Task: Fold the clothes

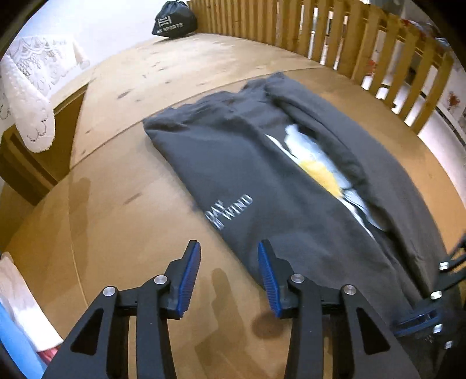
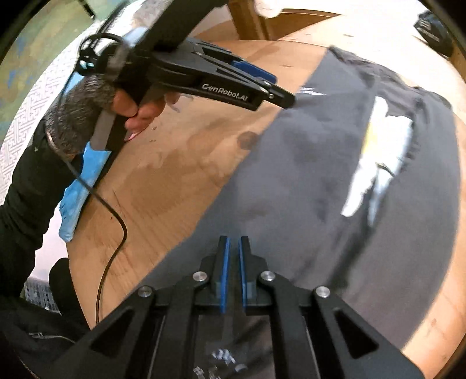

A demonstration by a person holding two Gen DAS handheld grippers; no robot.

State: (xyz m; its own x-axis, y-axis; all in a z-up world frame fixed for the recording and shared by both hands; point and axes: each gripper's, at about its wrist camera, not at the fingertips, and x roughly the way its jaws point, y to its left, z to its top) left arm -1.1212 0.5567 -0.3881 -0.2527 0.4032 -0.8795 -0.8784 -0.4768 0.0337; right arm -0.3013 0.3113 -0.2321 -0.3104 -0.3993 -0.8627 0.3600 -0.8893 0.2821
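Item one: dark grey T-shirt, printed side up, lying flat on the round wooden table. White lettering sits toward the near hem; a white and yellow graphic runs down the middle. The right side is folded inward over the body, making a long ridge that covers part of the graphic; the left edge looks straight. As a judgement, it lies partly folded lengthwise, the long shape suited to a crosswise fold.

Item two: left gripper, blue-padded fingers spread apart with nothing between them, poised just above the near left corner of the shirt. In the right wrist view it shows from the side, held by a hand with a fuzzy grey cuff. The gap would suit taking the hem edge.

Item three: right gripper, blue pads drawn nearly together with only a slim gap, hovering over the near part of the shirt. Whether cloth is pinched there I cannot tell; none shows between the pads.

Item four: black drawstring bag, far side of the table, well apart from the shirt.

Item five: wooden slat fence, along the far right rim.

Item six: white lace cloth, draped at the far left.

Item seven: blue strip, at the table's near left edge.
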